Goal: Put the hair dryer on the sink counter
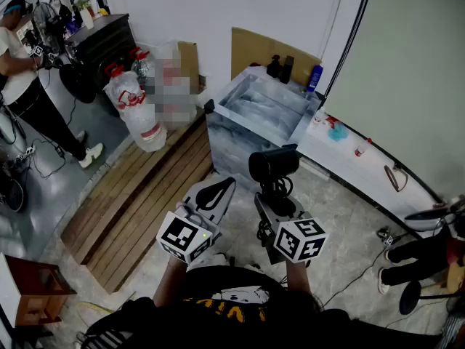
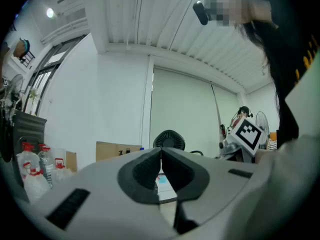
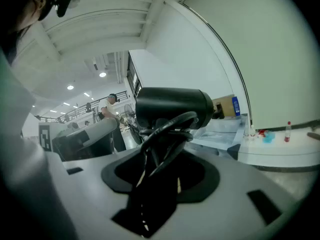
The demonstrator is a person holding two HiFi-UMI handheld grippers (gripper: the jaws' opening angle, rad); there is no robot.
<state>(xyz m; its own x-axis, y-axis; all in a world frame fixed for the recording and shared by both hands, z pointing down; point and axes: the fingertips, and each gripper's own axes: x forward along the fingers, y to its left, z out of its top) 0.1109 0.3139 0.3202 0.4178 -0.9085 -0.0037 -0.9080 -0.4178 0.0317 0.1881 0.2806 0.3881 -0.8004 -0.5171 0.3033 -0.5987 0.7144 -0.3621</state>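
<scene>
Hair dryer (image 1: 274,163), black, sits clamped with its looped cord (image 3: 165,134) in the right hand-held gripper (image 1: 270,198), held in the air just short of the marble sink worktop (image 1: 265,107); left hand-held gripper (image 1: 216,192) is clenched on nothing, close beside the right one.

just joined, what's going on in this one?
A person holds a gripper in each hand. The right gripper is shut on a black hair dryer, whose cord is bunched at the jaws. It is carried in the air, short of the sink. The left gripper is shut and empty beside it. The dryer is not yet on the white counter.
</scene>
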